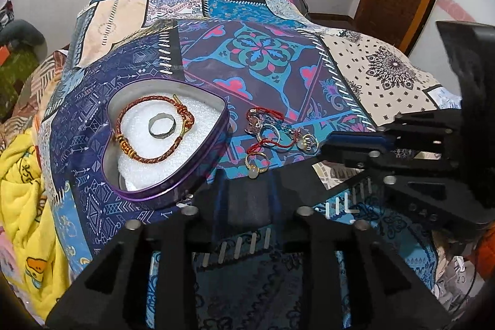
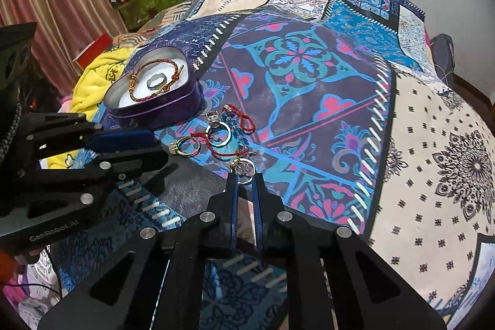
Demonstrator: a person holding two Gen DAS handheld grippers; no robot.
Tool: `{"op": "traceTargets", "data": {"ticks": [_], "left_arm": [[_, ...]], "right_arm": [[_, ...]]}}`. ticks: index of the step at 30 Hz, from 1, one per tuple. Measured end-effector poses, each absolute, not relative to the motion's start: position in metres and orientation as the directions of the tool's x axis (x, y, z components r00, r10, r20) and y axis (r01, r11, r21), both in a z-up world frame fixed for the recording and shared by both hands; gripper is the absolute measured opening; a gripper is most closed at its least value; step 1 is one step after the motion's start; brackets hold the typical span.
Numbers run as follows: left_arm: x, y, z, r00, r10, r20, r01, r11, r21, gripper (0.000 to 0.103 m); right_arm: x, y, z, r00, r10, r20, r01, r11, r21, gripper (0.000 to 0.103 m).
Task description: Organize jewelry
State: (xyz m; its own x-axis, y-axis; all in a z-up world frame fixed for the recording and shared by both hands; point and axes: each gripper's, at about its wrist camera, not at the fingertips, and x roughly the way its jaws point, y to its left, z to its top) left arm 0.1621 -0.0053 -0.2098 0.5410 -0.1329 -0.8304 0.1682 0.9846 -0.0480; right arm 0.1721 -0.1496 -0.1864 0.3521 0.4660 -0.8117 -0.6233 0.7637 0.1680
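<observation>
Tin (image 2: pixel 154 110) on the bed (image 2: pixel 417 129), ahead-left of the right tongs (image 2: pixel 246 180) — bracelet (image 2: pixel 154 79) and band (image 2: pixel 153 81) inside; rings (image 2: pixel 216 132) lie between tin and tongs.

Black hand-held gripper (image 2: pixel 244 184), blue finger pads (image 2: pixel 233 194), silver screws, "GenRobot.AI" marking.

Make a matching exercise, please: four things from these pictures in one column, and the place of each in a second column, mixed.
Things:
1. braided bracelet
2. grey ring
3. gold ring with pale stone
4. heart-shaped tin

Places:
A. on the bedspread, outside the tin, nearest the left gripper
B. on the white foam, inside the bracelet's loop
C. on the bedspread, left of the loose jewelry
D. in the tin, around the grey ring

Pairs: 1-D, 2-B, 3-A, 4-C
</observation>
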Motion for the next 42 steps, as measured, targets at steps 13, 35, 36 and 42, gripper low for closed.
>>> {"op": "traceTargets", "data": {"ticks": [13, 35, 36, 42], "left_arm": [[0.183, -0.018, -0.226, 0.538, -0.134, -0.832, 0.199, 0.98, -0.029, 0.017], [0.174, -0.001, -0.22, 0.556, -0.192, -0.809, 0.168, 0.979, -0.117, 0.007], [0.173, -0.001, -0.218, 0.558, -0.194, -0.807, 0.167, 0.979, -0.121, 0.007], [0.164, 0.0, -0.206, 0.577, -0.2, -0.792, 0.171, 0.978, -0.123, 0.007]], "right_arm": [[0.175, -0.16, -0.186, 0.341, 0.467, -0.816, -0.621, 0.764, 0.178, 0.023], [0.174, -0.14, -0.193, 0.364, 0.441, -0.82, -0.632, 0.764, 0.13, 0.019], [0.174, -0.14, -0.192, 0.363, 0.442, -0.82, -0.631, 0.764, 0.132, 0.019], [0.169, -0.148, -0.181, 0.384, 0.455, -0.803, -0.622, 0.77, 0.138, 0.019]]}}
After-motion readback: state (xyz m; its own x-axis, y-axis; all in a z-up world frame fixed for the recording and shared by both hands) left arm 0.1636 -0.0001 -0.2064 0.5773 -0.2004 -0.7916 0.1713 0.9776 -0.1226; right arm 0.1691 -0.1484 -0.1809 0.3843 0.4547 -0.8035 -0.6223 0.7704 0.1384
